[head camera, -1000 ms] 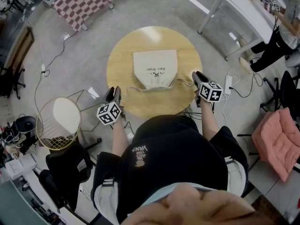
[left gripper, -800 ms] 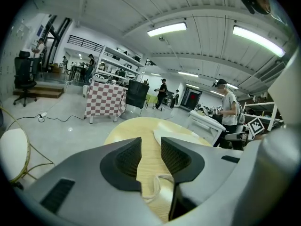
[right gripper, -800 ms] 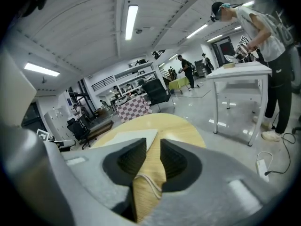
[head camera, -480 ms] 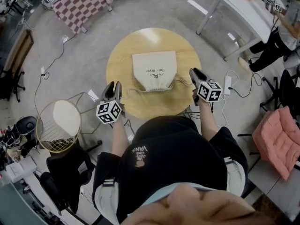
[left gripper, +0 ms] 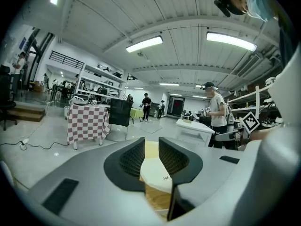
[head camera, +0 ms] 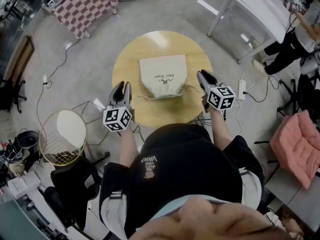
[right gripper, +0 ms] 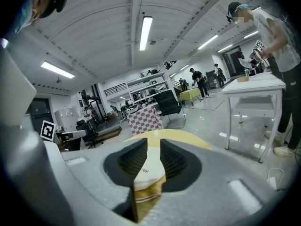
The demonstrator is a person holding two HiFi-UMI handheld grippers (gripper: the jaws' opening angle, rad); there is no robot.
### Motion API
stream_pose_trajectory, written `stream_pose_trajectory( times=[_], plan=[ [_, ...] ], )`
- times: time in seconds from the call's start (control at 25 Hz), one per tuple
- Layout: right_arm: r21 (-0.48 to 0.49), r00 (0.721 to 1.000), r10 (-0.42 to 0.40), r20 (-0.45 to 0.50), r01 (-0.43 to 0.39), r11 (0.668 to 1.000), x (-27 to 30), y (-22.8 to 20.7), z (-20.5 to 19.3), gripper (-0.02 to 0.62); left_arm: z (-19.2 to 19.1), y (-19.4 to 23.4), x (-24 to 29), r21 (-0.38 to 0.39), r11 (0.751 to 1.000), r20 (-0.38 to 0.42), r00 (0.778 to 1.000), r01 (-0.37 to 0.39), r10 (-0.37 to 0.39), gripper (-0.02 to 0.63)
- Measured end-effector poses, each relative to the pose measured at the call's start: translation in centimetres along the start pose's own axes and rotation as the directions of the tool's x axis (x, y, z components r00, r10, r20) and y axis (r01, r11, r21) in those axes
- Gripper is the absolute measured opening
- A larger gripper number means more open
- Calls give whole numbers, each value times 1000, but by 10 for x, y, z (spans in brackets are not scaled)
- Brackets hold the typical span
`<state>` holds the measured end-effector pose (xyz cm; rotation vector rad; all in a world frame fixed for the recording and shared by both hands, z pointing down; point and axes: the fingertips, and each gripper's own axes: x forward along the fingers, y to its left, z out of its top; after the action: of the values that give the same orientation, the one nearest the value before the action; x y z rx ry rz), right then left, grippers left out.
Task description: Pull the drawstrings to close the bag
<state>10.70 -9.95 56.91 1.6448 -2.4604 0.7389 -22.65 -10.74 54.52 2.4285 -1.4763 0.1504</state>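
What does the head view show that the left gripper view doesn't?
Only the head view: the loose drawstrings, a wire basket and a pink cushion. Only the left gripper view: ceiling lights and shelving. Both: the beige bag on the round table, the checkered cloth, and the left claw, its jaws apart with nothing between them after just closing a little.

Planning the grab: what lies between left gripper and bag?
Head view: only bare table and the left drawstring. The left gripper, jaws just closing, holds nothing.

bag (left gripper: 153,173): mostly behind left tongs (left gripper: 151,142) | print (right gripper: 146,171): cut by right tongs (right gripper: 153,141)
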Motion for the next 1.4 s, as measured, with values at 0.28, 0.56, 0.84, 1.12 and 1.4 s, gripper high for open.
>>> stream_pose_trajectory(
  times=[0.28,0.56,0.84,1.12,1.4],
  plan=[
    [-43,999,31,37,-29,999,-3,20,13,32,17,-19,-1,83,996,36,999,22,-25,63],
    [-60,994,78,80,-73,996,-7,41,28,3,24,-30,-6,112,992,49,997,53,-59,43],
    [-81,987,127,101,-119,990,-9,62,39,0,40,-40,-10,150,986,80,993,76,-89,26],
    [-115,984,148,103,-136,984,-11,76,44,-2,49,-51,-12,173,981,91,990,91,-108,21],
    [-134,977,183,109,-168,977,-20,89,47,-2,50,-65,-14,202,973,92,987,112,-133,20]
  ],
)
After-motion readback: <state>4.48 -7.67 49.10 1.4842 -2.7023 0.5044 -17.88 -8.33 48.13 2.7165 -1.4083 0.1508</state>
